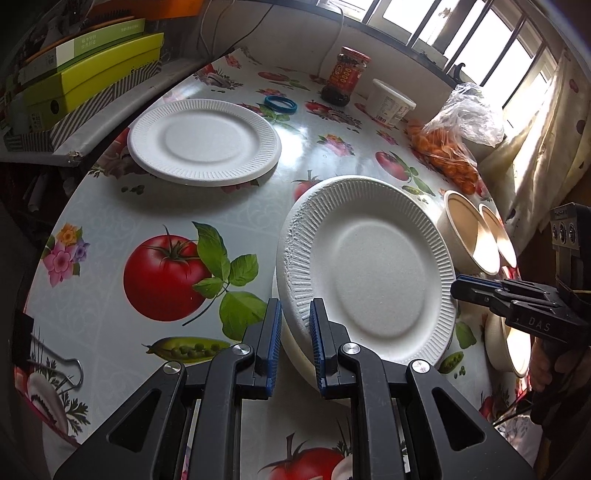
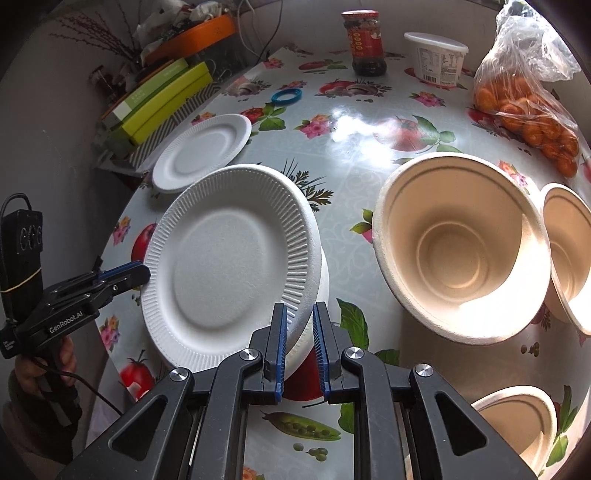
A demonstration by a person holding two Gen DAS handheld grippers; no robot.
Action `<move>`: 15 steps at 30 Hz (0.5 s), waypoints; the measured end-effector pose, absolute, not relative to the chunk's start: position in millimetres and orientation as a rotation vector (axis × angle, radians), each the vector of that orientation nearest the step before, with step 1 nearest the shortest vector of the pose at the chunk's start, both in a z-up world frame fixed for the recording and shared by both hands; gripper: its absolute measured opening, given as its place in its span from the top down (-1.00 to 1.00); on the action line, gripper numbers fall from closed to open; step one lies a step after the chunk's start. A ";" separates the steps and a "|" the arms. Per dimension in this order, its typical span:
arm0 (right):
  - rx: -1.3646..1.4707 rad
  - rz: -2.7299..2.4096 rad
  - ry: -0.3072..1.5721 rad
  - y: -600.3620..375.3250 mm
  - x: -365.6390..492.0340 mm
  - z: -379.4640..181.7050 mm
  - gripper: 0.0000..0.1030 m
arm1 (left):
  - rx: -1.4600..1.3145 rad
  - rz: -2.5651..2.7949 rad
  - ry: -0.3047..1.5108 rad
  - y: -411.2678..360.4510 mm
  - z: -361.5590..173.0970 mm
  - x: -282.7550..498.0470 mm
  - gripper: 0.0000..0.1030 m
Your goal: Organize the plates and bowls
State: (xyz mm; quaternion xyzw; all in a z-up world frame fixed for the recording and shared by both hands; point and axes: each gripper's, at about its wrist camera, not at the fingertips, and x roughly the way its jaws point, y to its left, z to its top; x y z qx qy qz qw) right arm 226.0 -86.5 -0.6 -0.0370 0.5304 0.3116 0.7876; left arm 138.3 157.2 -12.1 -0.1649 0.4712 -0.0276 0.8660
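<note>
While the tilted plate [image 1: 373, 266] leans on a bowl [image 2: 314, 332] | left tool [image 1: 295, 332] open astride near rim | right tool [image 2: 299, 332] open astride opposite rim.

Sunlit barred window [image 1: 461, 33] behind a floral-clothed table [image 1: 229, 221].

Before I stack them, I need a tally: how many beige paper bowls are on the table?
3 show: one large beige paper bowl right of the tilted white plate, one at its right, one nearer, lower right. A white dish under the plate might be another.
</note>
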 end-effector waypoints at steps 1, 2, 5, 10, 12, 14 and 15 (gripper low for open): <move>-0.079 0.671 1.146 -87.2 225.4 -1.3 0.70 | -0.346 -0.058 0.988 156.9 -12.6 137.8 0.70; -0.079 0.669 1.148 -87.6 225.0 -2.2 0.70 | -0.347 -0.060 0.991 156.6 -13.2 137.4 0.70; -0.078 0.666 1.159 -88.7 224.2 -4.6 0.70 | -0.343 -0.062 0.999 155.5 -14.5 137.3 0.70; -0.077 0.665 1.166 -91.0 222.5 -7.5 0.69 | -0.340 -0.062 1.011 153.3 -17.5 137.1 0.70; -0.080 0.661 1.169 -91.2 222.6 -8.8 0.69 | -0.340 -0.063 1.015 152.7 -18.9 137.6 0.70; -0.080 0.660 1.171 -91.0 223.3 -9.8 0.69 | -0.338 -0.061 1.021 151.7 -20.6 137.9 0.70; -0.079 0.660 1.171 -91.2 223.5 -10.0 0.69 | -0.339 -0.060 1.023 151.4 -21.3 137.8 0.70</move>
